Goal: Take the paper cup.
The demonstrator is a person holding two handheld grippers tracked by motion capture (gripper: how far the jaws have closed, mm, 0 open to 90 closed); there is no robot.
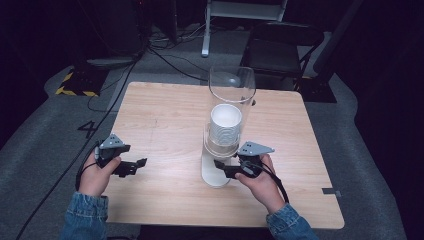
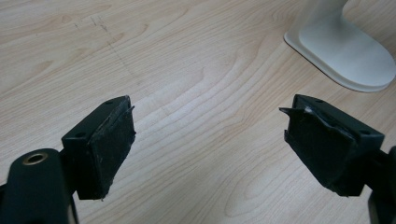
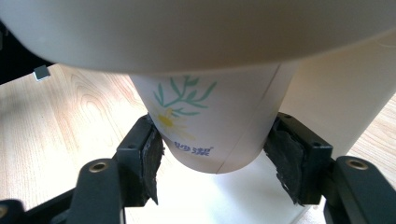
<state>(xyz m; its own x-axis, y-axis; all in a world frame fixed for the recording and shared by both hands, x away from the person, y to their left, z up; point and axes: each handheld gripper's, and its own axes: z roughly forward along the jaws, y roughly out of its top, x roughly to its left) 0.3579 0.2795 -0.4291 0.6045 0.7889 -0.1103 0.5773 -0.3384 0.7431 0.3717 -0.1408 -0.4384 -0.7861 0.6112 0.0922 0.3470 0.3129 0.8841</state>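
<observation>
- Two pairs of tongs are at work: the right tongs (image 3: 212, 161) sit around the bottom paper cup (image 3: 210, 126) of the cup dispenser (image 1: 223, 131), one jaw at each side of it, while the left tongs (image 2: 210, 149) hang spread and empty over bare wood to the left.
- From the right gripper view I cannot tell whether the pads (image 3: 150, 161) already press the cup wall or sit just beside it (the gap, if any, is very thin), so the grip looks about to close rather than firm.
- To do this step well, I judge the jaws should close gently and evenly; a paper wall dents easily, and a crushed rim may jam against the cup nested above.
- Pull straight down along the tube's line, not sideways, so only one cup comes free.
- Left tongs could steady the white foot (image 2: 345, 51) of the dispenser, since a downward tug may rock or slide the stand on the bench (image 1: 165, 115).
- Cup: white paper, tapering downward, printed with a green sprig, a yellow flower and small blue lettering; a seam runs down its right side.
- It pokes out below the dispenser's white collar, above the foot, near the middle of the bench and slightly to the near side; more cups are stacked in the clear tube (image 1: 232, 82) above.
</observation>
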